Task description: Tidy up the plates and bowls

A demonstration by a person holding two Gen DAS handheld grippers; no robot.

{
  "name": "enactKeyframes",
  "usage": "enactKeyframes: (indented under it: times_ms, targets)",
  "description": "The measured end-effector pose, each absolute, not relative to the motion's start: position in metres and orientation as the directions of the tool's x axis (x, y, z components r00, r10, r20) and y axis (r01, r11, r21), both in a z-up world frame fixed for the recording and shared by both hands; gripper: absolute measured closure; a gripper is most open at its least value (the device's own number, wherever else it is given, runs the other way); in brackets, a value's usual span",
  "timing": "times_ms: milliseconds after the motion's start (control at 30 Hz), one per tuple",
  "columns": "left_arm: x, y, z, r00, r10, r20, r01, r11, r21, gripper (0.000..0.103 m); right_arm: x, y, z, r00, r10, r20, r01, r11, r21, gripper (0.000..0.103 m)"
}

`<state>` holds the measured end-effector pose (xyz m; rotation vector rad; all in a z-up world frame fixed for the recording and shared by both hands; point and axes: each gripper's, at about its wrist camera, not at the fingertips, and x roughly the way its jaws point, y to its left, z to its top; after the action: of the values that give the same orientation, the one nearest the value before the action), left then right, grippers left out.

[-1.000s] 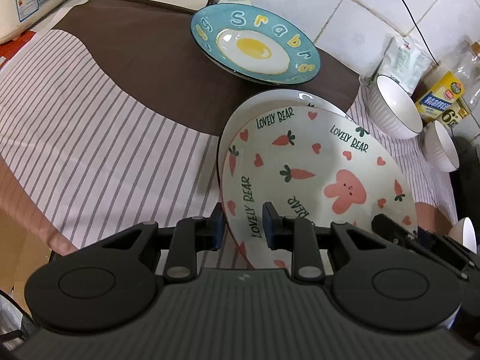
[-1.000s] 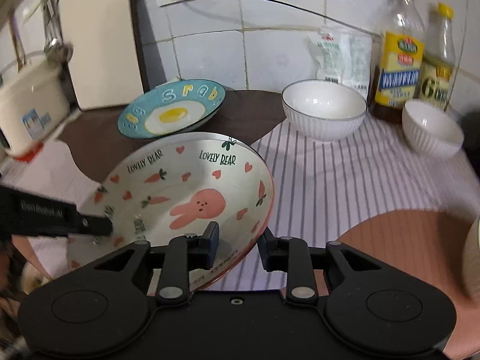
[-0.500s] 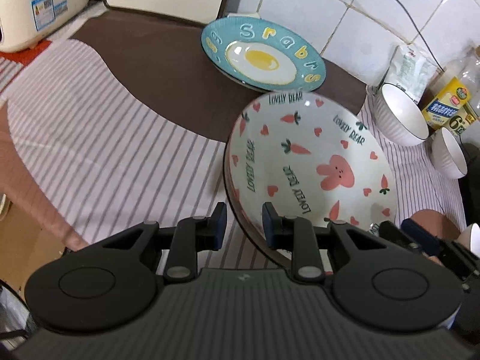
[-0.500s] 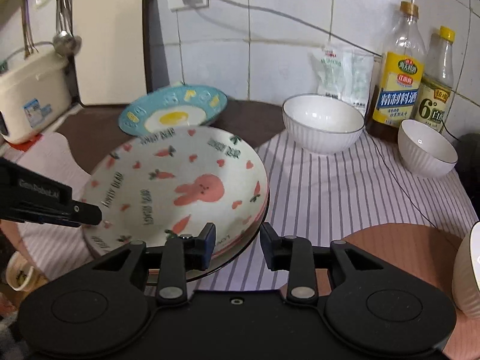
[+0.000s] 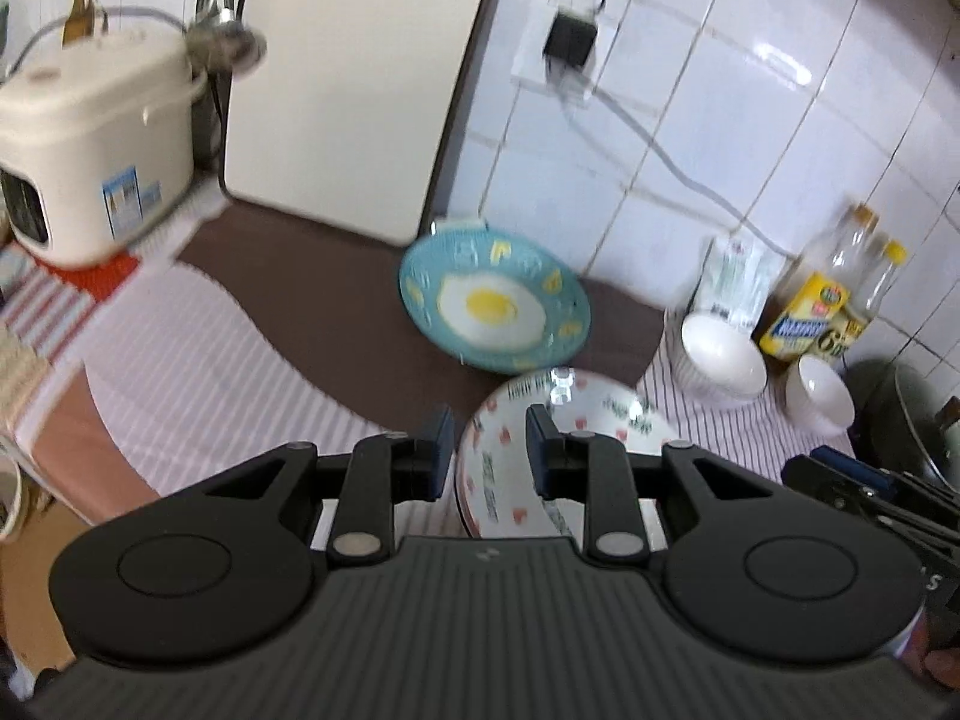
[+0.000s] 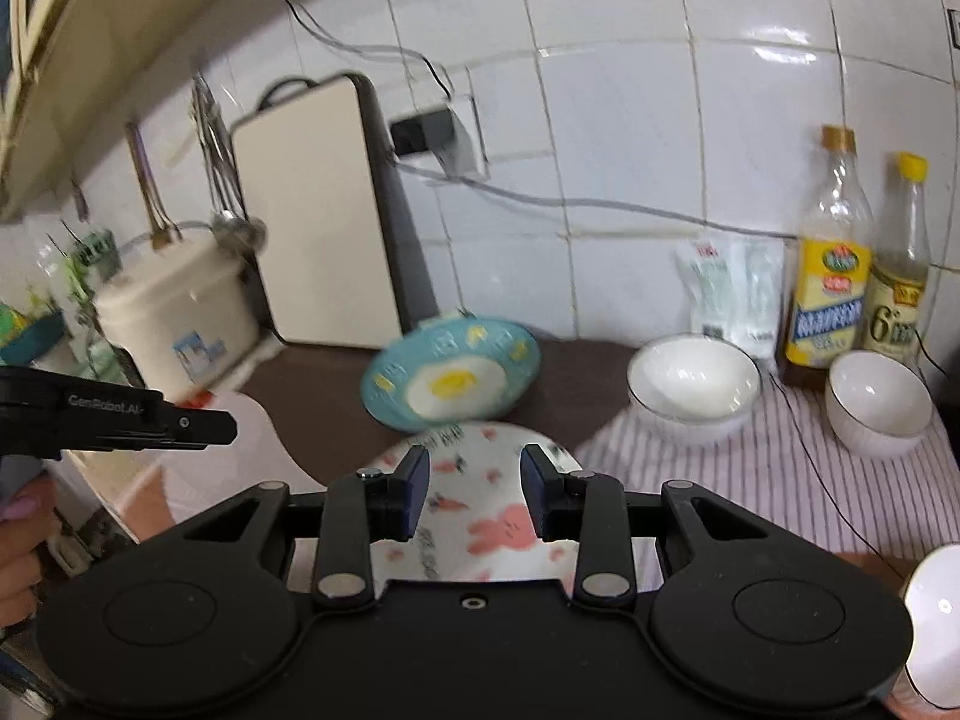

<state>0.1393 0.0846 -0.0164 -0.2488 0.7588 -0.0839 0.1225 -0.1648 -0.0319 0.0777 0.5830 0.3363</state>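
The bunny-and-carrot plate (image 5: 606,414) lies flat on another plate on the striped cloth, just in front of the blue fried-egg plate (image 5: 492,306). My left gripper (image 5: 490,450) hovers above its left rim, open, with the pads clear of it. My right gripper (image 6: 474,489) hangs over the same plate (image 6: 498,531), also open and holding nothing. In the right wrist view the egg plate (image 6: 450,378) looks tilted. A large white bowl (image 6: 693,384) and a smaller one (image 6: 876,402) stand to the right. The frames are motion-blurred.
A rice cooker (image 5: 90,144) and an upright cutting board (image 5: 360,90) stand at the back left. Two bottles (image 6: 831,276) and a plastic bag (image 6: 732,294) line the tiled wall. A dark pot (image 5: 900,420) sits far right. Another white bowl (image 6: 936,618) shows at the lower right edge.
Both grippers let go of the bunny plate's rim and rose away from it. The plate went from tilted between them to lying flat on the plate below.
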Motion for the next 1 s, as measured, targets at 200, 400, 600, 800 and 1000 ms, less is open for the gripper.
enactKeyframes:
  times_ms: [200, 400, 600, 800, 1000]
  targets:
    - [0.155, 0.105, -0.001, 0.782, -0.162, -0.602, 0.013, 0.969, -0.245, 0.069, 0.15, -0.159, -0.03, 0.782, 0.361, -0.508, -0.283, 0.932, 0.227, 0.063]
    - [0.186, 0.119, -0.025, 0.811, -0.15, -0.565, -0.009, 0.963, -0.269, 0.055, 0.202, -0.15, -0.057, 0.748, 0.418, -0.515, -0.253, 0.897, 0.361, 0.058]
    - [0.221, 0.125, -0.066, 0.802, -0.127, -0.583, -0.027, 0.968, -0.248, 0.045, 0.258, -0.144, -0.089, 0.702, 0.401, -0.589, -0.19, 0.902, 0.388, 0.056]
    - [0.266, 0.135, -0.111, 0.777, -0.144, -0.613, -0.032, 0.963, -0.267, 0.044, 0.305, -0.14, -0.113, 0.66, 0.376, -0.651, -0.177, 0.919, 0.351, 0.053]
    - [0.307, 0.147, -0.152, 0.743, -0.183, -0.644, -0.076, 0.933, -0.353, 0.044, 0.351, -0.136, -0.136, 0.631, 0.331, -0.701, -0.149, 0.939, 0.31, 0.052]
